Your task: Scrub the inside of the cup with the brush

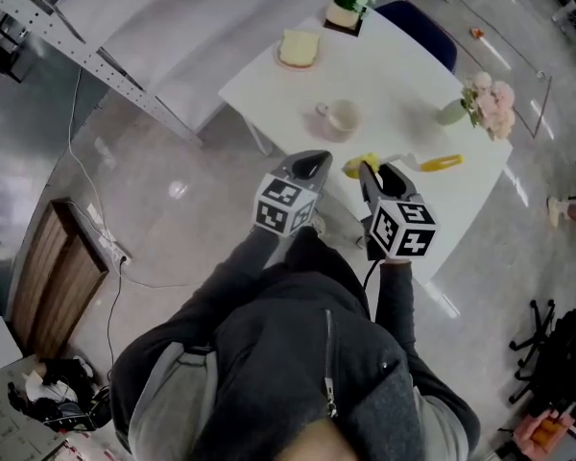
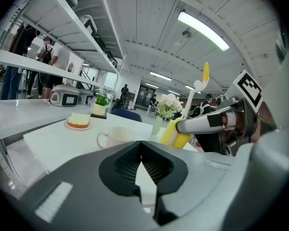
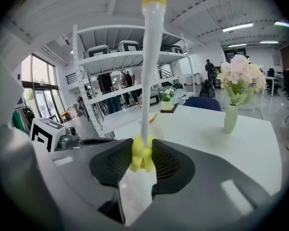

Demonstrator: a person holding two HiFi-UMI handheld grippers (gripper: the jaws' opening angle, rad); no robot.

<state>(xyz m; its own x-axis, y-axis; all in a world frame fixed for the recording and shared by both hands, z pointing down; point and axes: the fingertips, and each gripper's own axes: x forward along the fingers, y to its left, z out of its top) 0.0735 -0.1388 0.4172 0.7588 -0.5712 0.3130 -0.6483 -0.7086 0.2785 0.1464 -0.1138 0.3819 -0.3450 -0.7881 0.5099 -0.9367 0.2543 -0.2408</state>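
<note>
A pale cup (image 1: pixel 338 116) stands upright in the middle of the white table (image 1: pixel 403 75); in the left gripper view the cup (image 2: pixel 116 136) sits just beyond the jaws. My left gripper (image 1: pixel 312 159) (image 2: pixel 141 160) hovers at the table's near edge, shut and empty. My right gripper (image 1: pixel 368 171) (image 3: pixel 142 158) is beside it, shut on the yellow sponge head of the brush (image 3: pixel 140 154). The brush's white handle (image 3: pixel 149 71) rises from the jaws to a yellow tip. In the head view the brush (image 1: pixel 432 163) reaches right over the table.
A plate with a cake slice (image 1: pixel 299 49) and a small potted plant (image 1: pixel 350 3) sit at the table's far side. A vase of pink flowers (image 1: pixel 480 104) stands at the right. A blue chair (image 1: pixel 427 32) is behind the table. Metal shelving (image 1: pixel 67 36) runs along the left.
</note>
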